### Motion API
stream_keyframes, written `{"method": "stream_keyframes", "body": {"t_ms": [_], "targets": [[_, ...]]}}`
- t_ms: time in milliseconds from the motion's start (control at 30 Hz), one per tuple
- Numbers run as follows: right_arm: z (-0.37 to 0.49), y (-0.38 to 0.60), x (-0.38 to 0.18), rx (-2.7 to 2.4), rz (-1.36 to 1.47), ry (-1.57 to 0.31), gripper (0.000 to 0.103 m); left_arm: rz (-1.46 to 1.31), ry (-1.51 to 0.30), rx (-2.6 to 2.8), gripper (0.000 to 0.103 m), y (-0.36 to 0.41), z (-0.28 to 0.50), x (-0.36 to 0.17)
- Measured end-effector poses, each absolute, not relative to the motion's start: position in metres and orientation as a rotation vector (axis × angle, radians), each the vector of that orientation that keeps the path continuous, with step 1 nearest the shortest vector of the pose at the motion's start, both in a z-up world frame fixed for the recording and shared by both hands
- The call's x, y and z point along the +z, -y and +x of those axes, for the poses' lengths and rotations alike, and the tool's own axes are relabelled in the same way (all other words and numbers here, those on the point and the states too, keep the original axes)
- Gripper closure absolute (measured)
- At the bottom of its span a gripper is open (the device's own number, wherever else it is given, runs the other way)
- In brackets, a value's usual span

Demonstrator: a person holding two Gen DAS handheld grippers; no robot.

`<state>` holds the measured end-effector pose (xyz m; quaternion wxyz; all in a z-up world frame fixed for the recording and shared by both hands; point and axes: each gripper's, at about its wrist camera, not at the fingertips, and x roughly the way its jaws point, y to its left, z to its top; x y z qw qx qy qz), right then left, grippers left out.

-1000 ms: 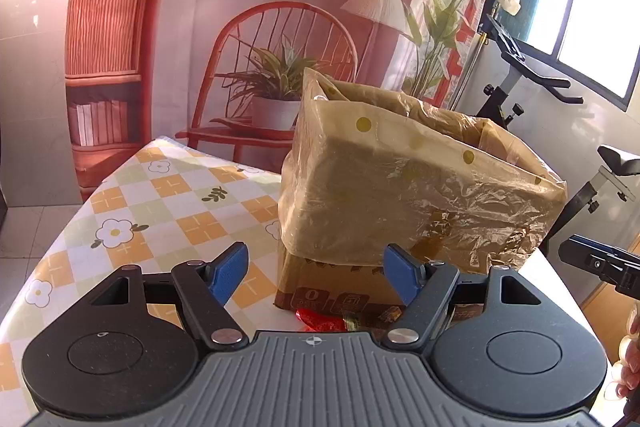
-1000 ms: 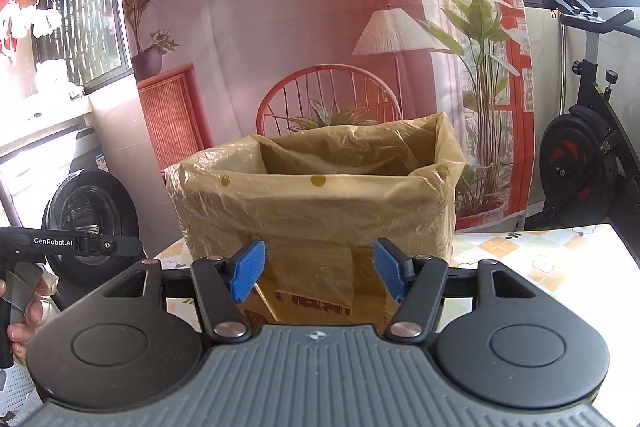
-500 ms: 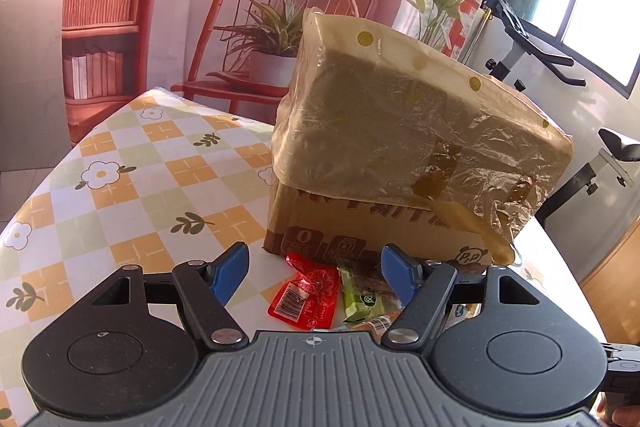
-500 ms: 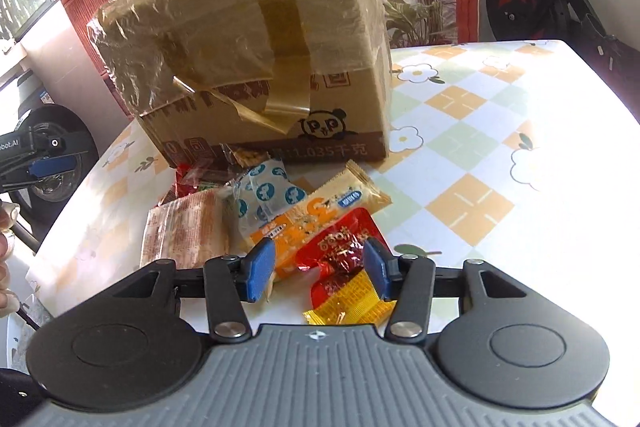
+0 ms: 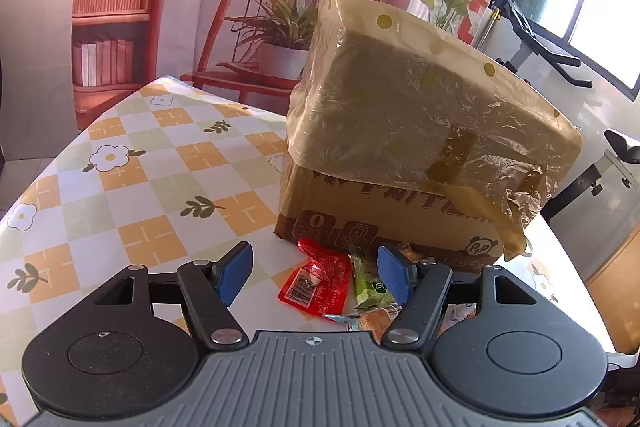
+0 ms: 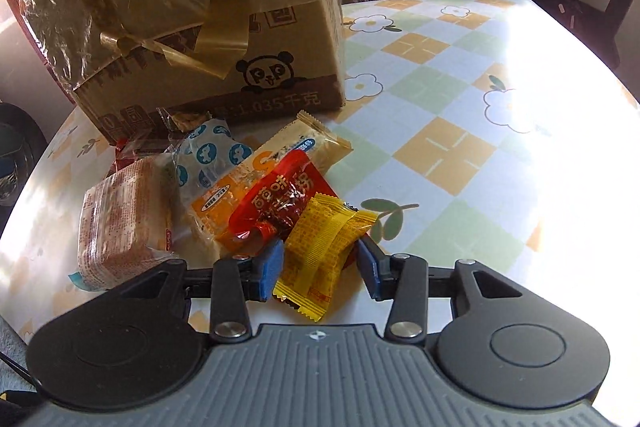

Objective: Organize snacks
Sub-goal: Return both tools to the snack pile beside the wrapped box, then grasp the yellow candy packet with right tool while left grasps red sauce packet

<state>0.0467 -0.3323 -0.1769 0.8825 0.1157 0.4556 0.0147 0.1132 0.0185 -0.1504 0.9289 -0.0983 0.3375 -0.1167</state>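
Straddling the yellow snack packet (image 6: 320, 251) low in the frame, the right gripper (image 6: 320, 265) is sitting released, needing to clench next, while the left gripper (image 5: 316, 277) is hanging released.

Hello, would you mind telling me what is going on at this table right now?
A person with a gripper in each hand is sorting snacks heaped in front of a cardboard box lined with a yellowish bag. The right gripper is open, its fingers on either side of a yellow packet. The left gripper is open over a red packet and holds nothing. No snack has been lifted yet.
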Motion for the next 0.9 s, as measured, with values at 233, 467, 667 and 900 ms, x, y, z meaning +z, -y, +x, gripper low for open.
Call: {"method": "stream_keyframes", "body": {"t_ms": [233, 467, 667, 900], "targets": [[0.056, 0.330, -0.181, 0.030, 0.136, -0.918, 0.059, -0.209, -0.719, -0.252, 0.032, -0.016, 0.113, -0.157], [0.051, 0.332, -0.174, 0.080, 0.142, -0.874, 0.082, -0.223, -0.757, -0.222, 0.032, -0.021, 0.113, -0.164], [0.043, 0.339, -0.160, 0.097, 0.153, -0.824, 0.099, -0.219, -0.752, -0.232, 0.033, -0.017, 0.112, -0.163], [0.050, 0.330, -0.165, 0.124, 0.153, -0.863, 0.099, -0.211, -0.753, -0.248, 0.033, -0.014, 0.110, -0.163]]}}
